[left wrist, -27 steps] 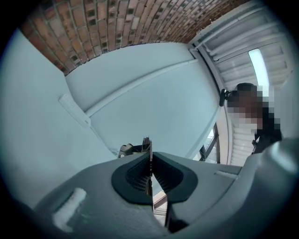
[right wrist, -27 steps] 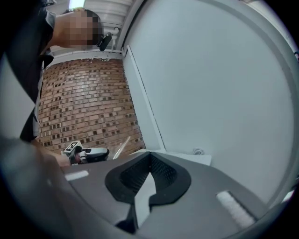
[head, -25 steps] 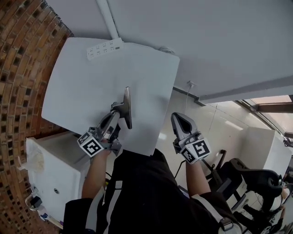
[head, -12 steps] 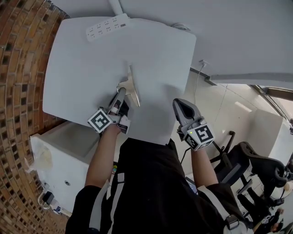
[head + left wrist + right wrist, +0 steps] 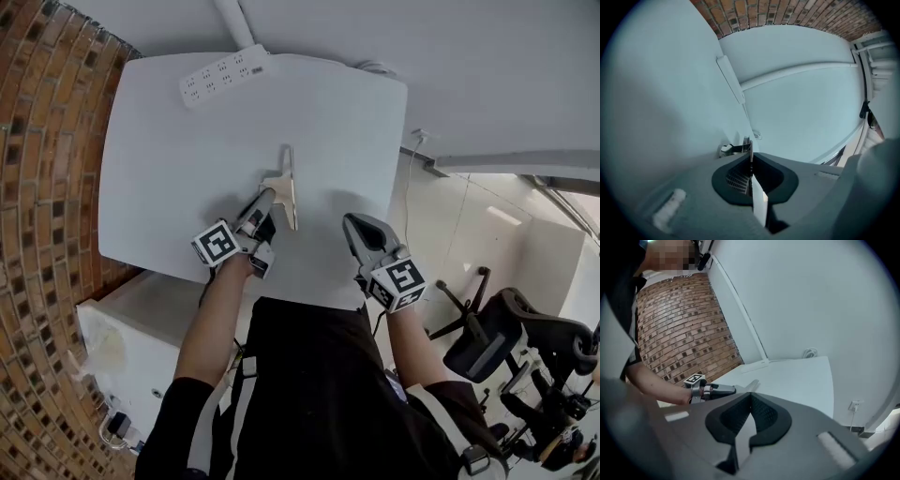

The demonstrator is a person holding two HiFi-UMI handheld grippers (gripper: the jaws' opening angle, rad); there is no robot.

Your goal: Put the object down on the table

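My left tongs [image 5: 269, 199] were clamped tight on the metal tool [image 5: 286, 178]. They gripped its short stem, and its long flat blade stood crosswise ahead of the tips. In the left gripper view the tool showed edge-on as a thin strip pinched between the two pads [image 5: 736, 178]. It was over the middle of the white bench [image 5: 159, 178], low above the top, and I could not tell whether it touched. My right tongs [image 5: 353, 228] hung over the bench's near right corner, beside the left pair, with their tips pressed together and nothing between them. A white power strip [image 5: 223, 75] lay at the far edge of the bench, well apart from the tool. A brick wall [image 5: 42, 187] ran along the left side, and an office chair [image 5: 525, 328] stood on the floor to the right
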